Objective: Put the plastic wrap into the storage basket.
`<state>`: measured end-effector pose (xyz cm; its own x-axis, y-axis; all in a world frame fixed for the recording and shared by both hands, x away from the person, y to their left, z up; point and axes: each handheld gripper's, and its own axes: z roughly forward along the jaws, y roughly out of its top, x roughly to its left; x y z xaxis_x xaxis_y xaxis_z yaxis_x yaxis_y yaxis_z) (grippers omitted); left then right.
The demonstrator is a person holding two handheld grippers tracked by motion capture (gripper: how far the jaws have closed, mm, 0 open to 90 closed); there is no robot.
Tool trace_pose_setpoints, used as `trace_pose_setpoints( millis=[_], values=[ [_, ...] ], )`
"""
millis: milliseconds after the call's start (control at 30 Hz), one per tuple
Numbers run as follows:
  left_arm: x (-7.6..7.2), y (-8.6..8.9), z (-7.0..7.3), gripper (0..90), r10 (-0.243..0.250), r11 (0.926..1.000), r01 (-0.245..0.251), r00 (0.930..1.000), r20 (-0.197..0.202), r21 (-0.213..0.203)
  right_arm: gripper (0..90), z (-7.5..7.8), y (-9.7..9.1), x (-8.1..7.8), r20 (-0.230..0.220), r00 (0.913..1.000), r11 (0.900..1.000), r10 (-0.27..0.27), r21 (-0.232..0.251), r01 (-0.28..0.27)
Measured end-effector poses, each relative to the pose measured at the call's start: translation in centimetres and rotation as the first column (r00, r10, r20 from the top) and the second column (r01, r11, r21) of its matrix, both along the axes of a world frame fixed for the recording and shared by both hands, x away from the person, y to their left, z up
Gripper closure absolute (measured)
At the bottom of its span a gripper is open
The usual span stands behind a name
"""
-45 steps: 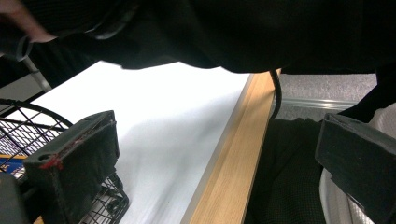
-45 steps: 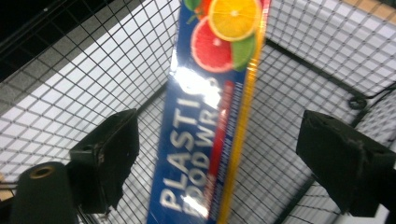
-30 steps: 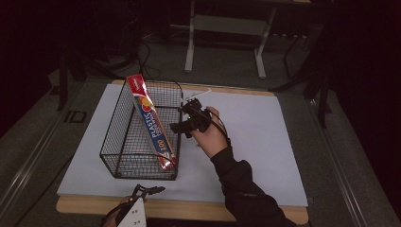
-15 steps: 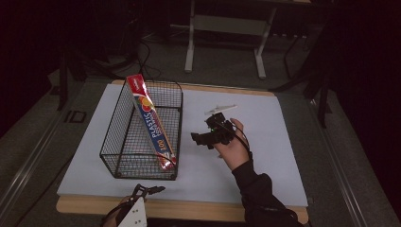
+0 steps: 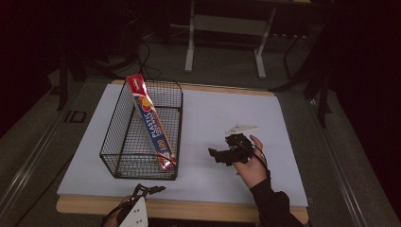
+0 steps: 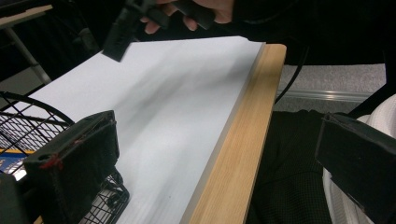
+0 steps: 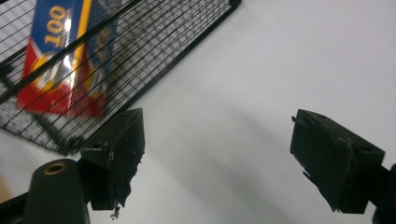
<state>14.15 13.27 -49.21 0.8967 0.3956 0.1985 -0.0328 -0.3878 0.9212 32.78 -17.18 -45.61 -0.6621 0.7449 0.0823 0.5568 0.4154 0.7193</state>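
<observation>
A black wire basket [image 5: 124, 142] stands on the left half of the white table top [image 5: 227, 113]. Inside it a long red and blue plastic wrap box [image 5: 150, 120] leans on end, its top above the far rim. My right gripper [image 5: 215, 155] hovers open and empty to the right of the basket, jaws pointing at it. In the right gripper view the right gripper [image 7: 219, 144] faces the basket's corner [image 7: 154, 51] and the box [image 7: 60, 51]. My left gripper [image 5: 147, 190] sits open at the front edge, just before the basket; in the left gripper view its jaws [image 6: 215, 154] are spread wide.
The table has a wooden front edge [image 5: 198, 208]. A metal stand [image 5: 222, 28] is on the floor behind the table. The left gripper view looks along the wooden edge [image 6: 243, 135], with the person's hand and the right gripper [image 6: 121, 32] farther off.
My right gripper has drawn away from the basket, moving right and toward the front of the table, still empty. The left gripper and the box have not moved.
</observation>
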Motion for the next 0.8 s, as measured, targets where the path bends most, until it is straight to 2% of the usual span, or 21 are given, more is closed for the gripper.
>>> trace_pose_setpoints(
  millis=[200, 300, 367, 467, 600, 800],
  values=[
    [0.0, 0.0, 0.0, 0.1, 0.000, 1.0000, 0.000, 1.0000, 0.002, 0.003, 17.7, -0.8, -1.2, -1.0, -0.005, 1.0000, 0.9999, 0.002, 0.013, -0.002],
    [0.0, 0.0, 0.0, 0.1, -0.001, 1.0000, 0.001, 1.0000, 0.002, 0.004, 17.7, -1.4, -1.9, -1.5, -0.006, 1.0000, 0.9994, -0.005, 0.034, 0.005],
    [0.0, 0.0, 0.0, 0.1, -0.002, 1.0000, 0.002, 1.0000, 0.003, 0.004, 17.0, -1.8, -2.4, -1.9, 0.011, 0.9999, 0.9992, -0.006, 0.039, 0.006],
    [0.0, 0.0, 0.0, 0.1, -0.004, 1.0000, 0.004, 1.0000, 0.002, 0.004, 16.3, -2.5, -3.1, -2.3, 0.014, 0.9999, 0.9996, -0.010, 0.025, 0.010],
    [-0.1, 0.0, 0.0, 0.1, -0.008, 1.0000, 0.008, 1.0000, 0.002, 0.002, 16.1, -3.2, -4.6, -2.3, 0.011, 0.9999, 0.9989, -0.013, 0.044, 0.013],
    [0.0, 0.0, 0.0, 0.1, -0.007, 1.0000, 0.007, 1.0000, 0.001, 0.000, 14.6, -3.8, -6.7, -3.0, 0.020, 0.9996, 0.9992, -0.021, 0.034, 0.021]
  ],
)
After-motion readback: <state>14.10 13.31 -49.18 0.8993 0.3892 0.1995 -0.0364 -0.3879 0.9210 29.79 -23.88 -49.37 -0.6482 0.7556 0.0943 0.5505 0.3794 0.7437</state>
